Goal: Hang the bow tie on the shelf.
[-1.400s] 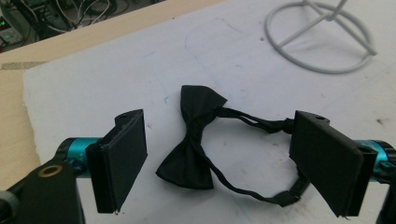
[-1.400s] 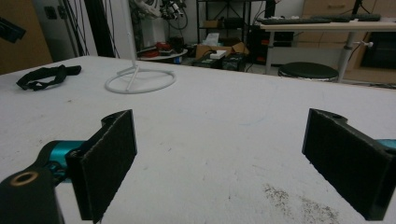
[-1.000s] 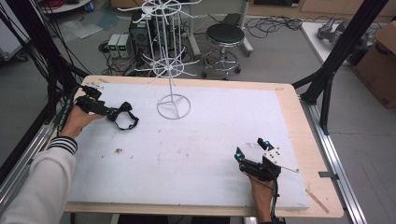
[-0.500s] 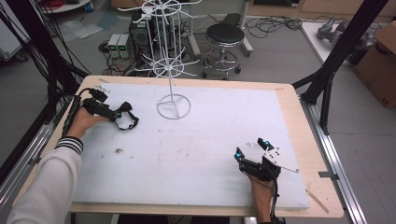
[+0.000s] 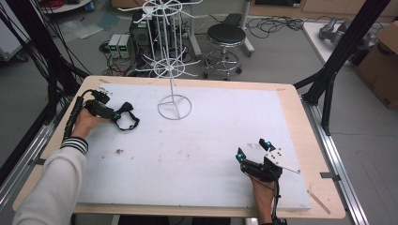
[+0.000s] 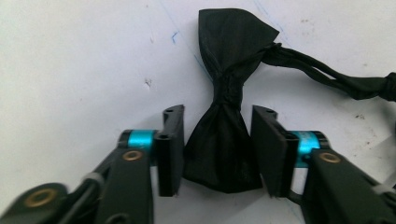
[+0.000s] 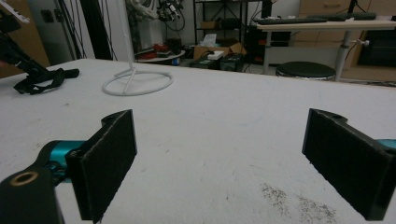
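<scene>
Left gripper [image 6: 217, 154], jaws part-closed, straddles the black bow tie [image 6: 229, 107]; contact unclear. Soft, light fabric: grip the knot. Right gripper [image 7: 233, 163] gapes, empty.

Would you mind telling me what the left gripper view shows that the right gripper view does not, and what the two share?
The left gripper view gives the black bow tie close up, one wing between the left gripper's jaws, which stand either side of it with slight gaps. The right gripper view gives the right gripper wide open with nothing between its jaws, the white wire stand's ring base, and a stool. Both show the white table surface.
</scene>
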Motion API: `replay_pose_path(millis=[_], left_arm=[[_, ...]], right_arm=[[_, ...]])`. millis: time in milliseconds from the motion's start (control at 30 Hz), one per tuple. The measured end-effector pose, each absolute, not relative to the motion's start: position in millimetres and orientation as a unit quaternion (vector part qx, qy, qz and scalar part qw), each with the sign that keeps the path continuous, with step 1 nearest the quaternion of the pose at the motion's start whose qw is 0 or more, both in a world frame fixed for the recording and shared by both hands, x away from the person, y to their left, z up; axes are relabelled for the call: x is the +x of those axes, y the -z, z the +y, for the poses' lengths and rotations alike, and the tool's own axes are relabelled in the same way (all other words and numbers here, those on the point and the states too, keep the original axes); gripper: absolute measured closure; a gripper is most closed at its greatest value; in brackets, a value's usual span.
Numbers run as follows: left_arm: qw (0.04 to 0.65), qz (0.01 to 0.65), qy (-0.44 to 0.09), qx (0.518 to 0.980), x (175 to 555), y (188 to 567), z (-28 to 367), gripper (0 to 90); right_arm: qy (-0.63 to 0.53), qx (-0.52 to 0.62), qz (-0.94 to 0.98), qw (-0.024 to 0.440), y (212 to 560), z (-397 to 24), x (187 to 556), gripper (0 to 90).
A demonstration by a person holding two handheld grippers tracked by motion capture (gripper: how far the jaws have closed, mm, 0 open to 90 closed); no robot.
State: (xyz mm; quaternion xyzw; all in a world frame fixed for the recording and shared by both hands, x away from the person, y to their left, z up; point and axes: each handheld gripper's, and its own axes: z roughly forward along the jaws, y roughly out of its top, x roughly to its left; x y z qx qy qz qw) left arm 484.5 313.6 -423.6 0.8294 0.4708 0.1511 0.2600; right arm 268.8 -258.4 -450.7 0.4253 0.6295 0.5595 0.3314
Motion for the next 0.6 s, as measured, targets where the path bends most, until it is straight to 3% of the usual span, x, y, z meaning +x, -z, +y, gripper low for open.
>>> replay_pose_path(millis=[200,600], left_arm=[[0.265,0.467,-0.148,0.831,482.7,421.6,310.6,75.8],[0.271,0.461,-0.142,0.833,477.9,416.9,305.2,79.5]], right_arm=[[-0.56,0.425,0.629,0.332,450.7,-258.3,268.8,8.9],[-0.56,0.425,0.63,0.332,450.7,-258.4,268.7,8.9]])
